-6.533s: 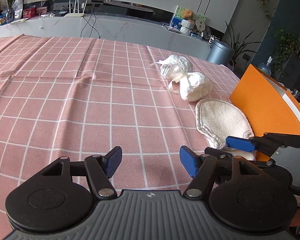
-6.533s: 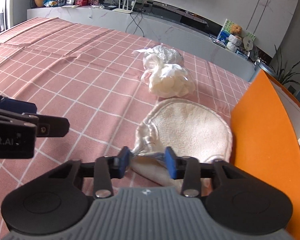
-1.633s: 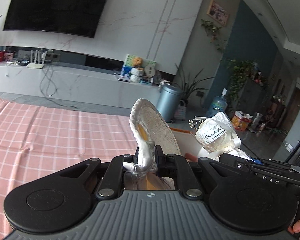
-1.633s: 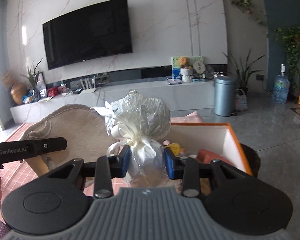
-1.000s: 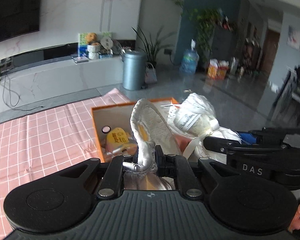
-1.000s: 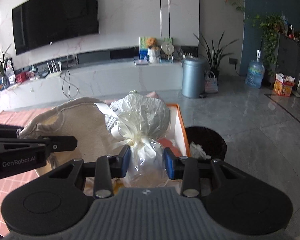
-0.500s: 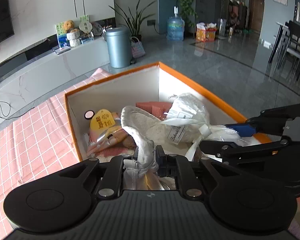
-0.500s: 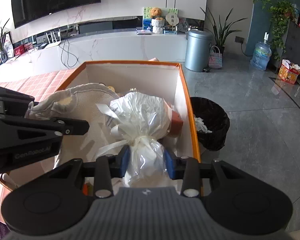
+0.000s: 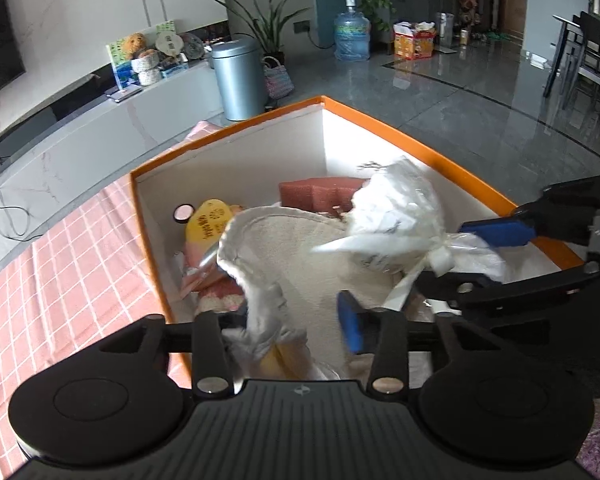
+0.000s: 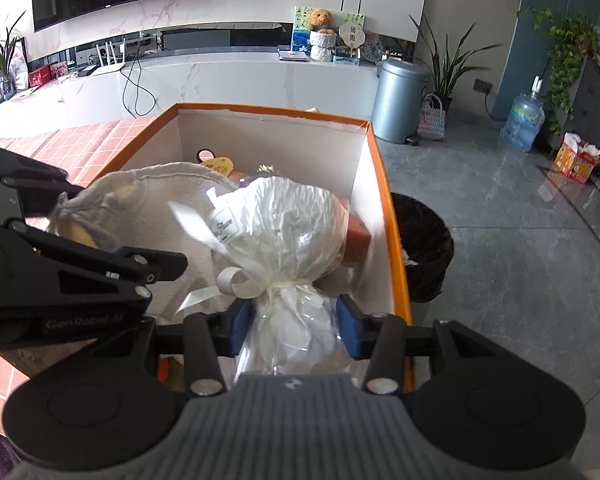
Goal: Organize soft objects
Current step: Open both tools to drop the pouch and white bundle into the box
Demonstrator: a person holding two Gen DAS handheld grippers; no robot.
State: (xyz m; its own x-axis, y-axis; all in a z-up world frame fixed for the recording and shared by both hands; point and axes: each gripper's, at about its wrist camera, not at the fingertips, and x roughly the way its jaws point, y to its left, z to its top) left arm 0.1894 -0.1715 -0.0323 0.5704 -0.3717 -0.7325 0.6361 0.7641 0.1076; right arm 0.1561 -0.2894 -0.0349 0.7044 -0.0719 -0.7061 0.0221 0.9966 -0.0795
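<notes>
Both grippers hover over an orange box point(image 9: 228, 136) with white inner walls, also in the right wrist view point(image 10: 384, 184). My left gripper point(image 9: 296, 328) is open; a cream cloth pouch point(image 9: 296, 248) sags between its fingers into the box, and shows in the right wrist view point(image 10: 156, 196). My right gripper point(image 10: 294, 330) is open around the neck of a clear plastic bag with a white ribbon point(image 10: 288, 224), its pads apart from the plastic. The bag also shows in the left wrist view point(image 9: 400, 216), resting on the pouch.
The box holds a pink block point(image 9: 320, 196), a yellow tag point(image 9: 208, 220) and other soft items. It stands at the edge of a pink checked tablecloth point(image 9: 60, 272). A black waste bin point(image 10: 424, 236) stands on the floor beside the box.
Both grippers have opened over the box, releasing the pouch and the bag, which have dropped lower into it. Before that both objects were carried from the table to the box.
</notes>
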